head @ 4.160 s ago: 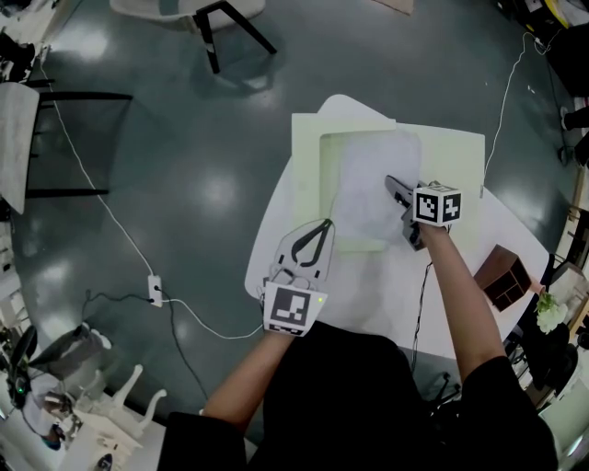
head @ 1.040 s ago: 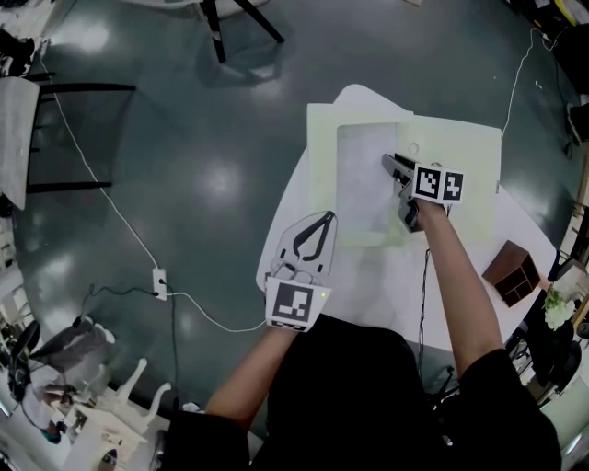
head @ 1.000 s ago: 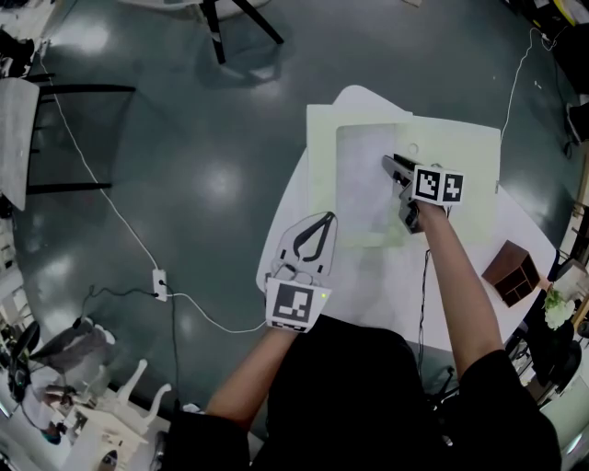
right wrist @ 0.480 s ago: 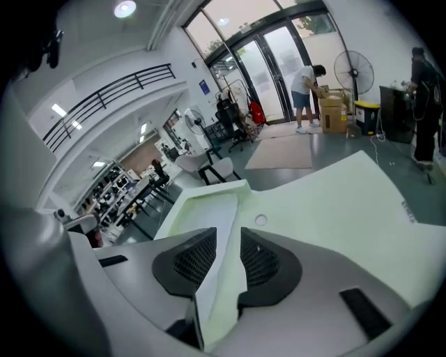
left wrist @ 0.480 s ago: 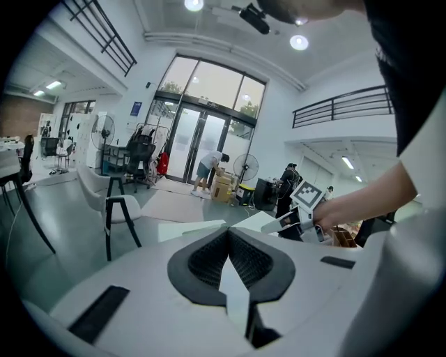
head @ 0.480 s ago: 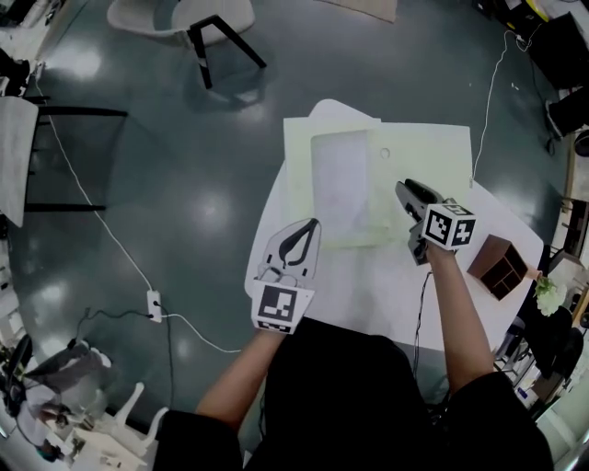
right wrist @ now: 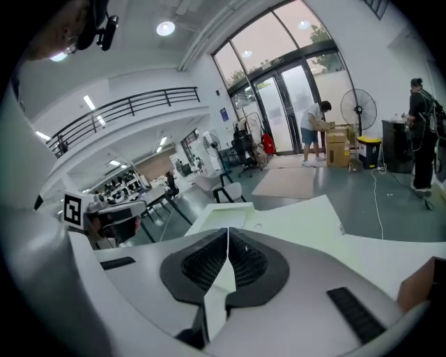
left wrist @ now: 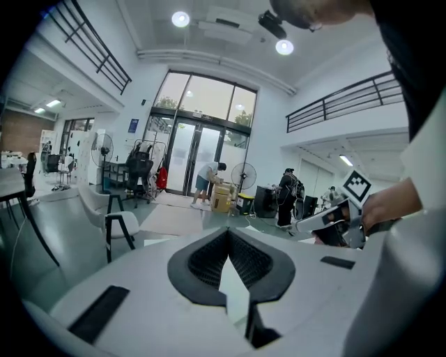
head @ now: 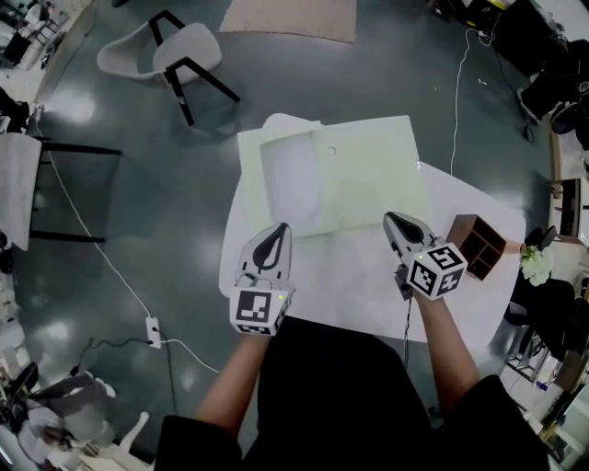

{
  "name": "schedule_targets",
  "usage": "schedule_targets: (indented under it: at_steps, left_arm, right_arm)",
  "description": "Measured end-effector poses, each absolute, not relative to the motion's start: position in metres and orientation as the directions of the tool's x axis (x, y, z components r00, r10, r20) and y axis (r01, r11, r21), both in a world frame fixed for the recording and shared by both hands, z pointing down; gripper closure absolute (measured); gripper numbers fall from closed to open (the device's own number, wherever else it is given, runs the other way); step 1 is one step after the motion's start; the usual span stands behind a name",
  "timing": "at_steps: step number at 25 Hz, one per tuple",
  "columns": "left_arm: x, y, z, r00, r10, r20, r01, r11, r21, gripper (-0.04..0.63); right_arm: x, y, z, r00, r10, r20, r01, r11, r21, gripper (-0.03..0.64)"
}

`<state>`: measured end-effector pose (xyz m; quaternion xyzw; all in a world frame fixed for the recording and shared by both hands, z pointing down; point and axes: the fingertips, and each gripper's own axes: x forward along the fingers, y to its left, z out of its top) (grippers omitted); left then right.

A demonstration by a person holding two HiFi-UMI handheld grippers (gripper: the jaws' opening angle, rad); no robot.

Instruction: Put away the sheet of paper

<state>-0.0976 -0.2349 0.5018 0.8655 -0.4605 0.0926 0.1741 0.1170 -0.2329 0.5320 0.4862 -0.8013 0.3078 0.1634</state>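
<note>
The sheet of paper [head: 292,175] lies flat in the left part of a pale green folder [head: 373,175] on the white table [head: 350,294]. Both grippers hover over the table's near side, apart from the sheet. My left gripper [head: 278,230] is shut and empty, just short of the folder's near left corner. Off the folder's near right corner is my right gripper [head: 392,220], whose jaws have just been closing with nothing between them; they now meet. The right gripper view has the folder [right wrist: 300,216] beyond the closed pads [right wrist: 240,261].
A brown wooden box [head: 475,245] stands on the table to the right of my right gripper. A white chair [head: 170,53] and a tan mat [head: 290,17] are on the floor beyond the table. A cable [head: 457,92] runs off the far right edge.
My right gripper has left the sheet's right edge, drawn back toward me, lifted and shut. The left gripper has risen a little. The sheet stays in the folder.
</note>
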Motion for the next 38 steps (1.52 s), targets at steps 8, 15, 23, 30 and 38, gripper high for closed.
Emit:
schedule_targets:
  at_steps: [8, 15, 23, 30, 38]
  left_arm:
    - [-0.057, -0.182, 0.432, 0.537, -0.808, 0.243, -0.842, -0.53, 0.099, 0.594]
    - [-0.01, -0.147, 0.373, 0.525, -0.836, 0.157, -0.85, -0.523, 0.061, 0.592]
    - [0.032, -0.12, 0.342, 0.524, -0.846, 0.1, -0.852, -0.523, 0.034, 0.594]
    - [0.055, -0.106, 0.336, 0.543, -0.836, 0.084, -0.839, -0.543, 0.028, 0.592]
    - [0.064, -0.096, 0.331, 0.552, -0.831, 0.068, -0.833, -0.553, 0.013, 0.592]
  right_arm:
    - [0.187, -0.162, 0.452, -0.38, -0.81, 0.447, -0.921, 0.291, -0.257, 0.615]
    - [0.241, -0.133, 0.383, -0.337, -0.88, 0.334, -0.941, 0.301, -0.157, 0.615]
    - [0.285, -0.089, 0.346, -0.277, -0.927, 0.251, -0.96, 0.259, -0.103, 0.615]
    - [0.31, -0.066, 0.334, -0.226, -0.951, 0.211, -0.973, 0.209, -0.102, 0.617]
    - [0.313, -0.05, 0.335, -0.208, -0.955, 0.212, -0.978, 0.199, -0.065, 0.618]
